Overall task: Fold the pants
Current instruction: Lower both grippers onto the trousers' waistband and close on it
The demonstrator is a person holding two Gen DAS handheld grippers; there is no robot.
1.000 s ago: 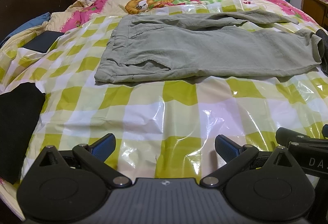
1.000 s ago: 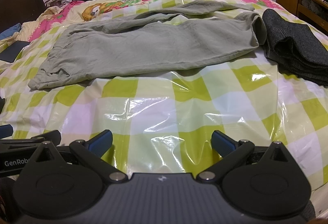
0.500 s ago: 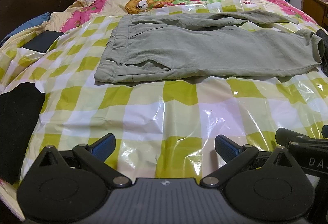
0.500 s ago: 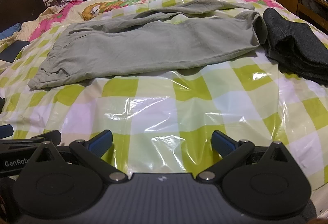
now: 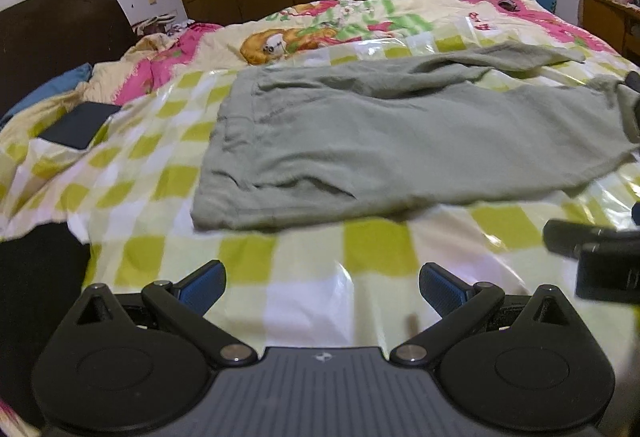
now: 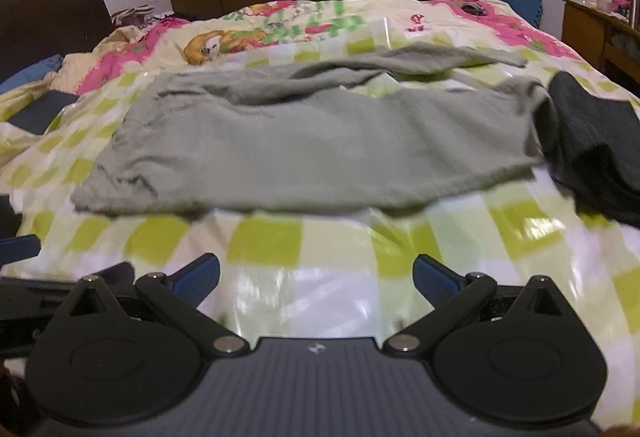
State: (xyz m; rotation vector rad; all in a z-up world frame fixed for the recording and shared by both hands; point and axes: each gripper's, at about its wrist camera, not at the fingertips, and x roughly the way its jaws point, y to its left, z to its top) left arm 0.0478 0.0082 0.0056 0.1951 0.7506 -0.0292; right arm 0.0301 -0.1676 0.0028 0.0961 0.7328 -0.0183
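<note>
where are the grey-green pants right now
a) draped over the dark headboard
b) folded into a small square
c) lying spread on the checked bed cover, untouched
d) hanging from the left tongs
c: the grey-green pants lie spread flat on the checked bed cover, and both the left tongs and right tongs are open, short of the cloth and holding nothing.

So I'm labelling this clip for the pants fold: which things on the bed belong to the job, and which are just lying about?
Belongs to the job:
- grey-green pants, spread flat on the checked plastic sheet
- left tongs, open, empty
- right tongs, open, empty

Just lying about:
- dark folded garment against the pants' leg end
- dark flat item near the headboard
- black cloth
- cartoon quilt
</note>
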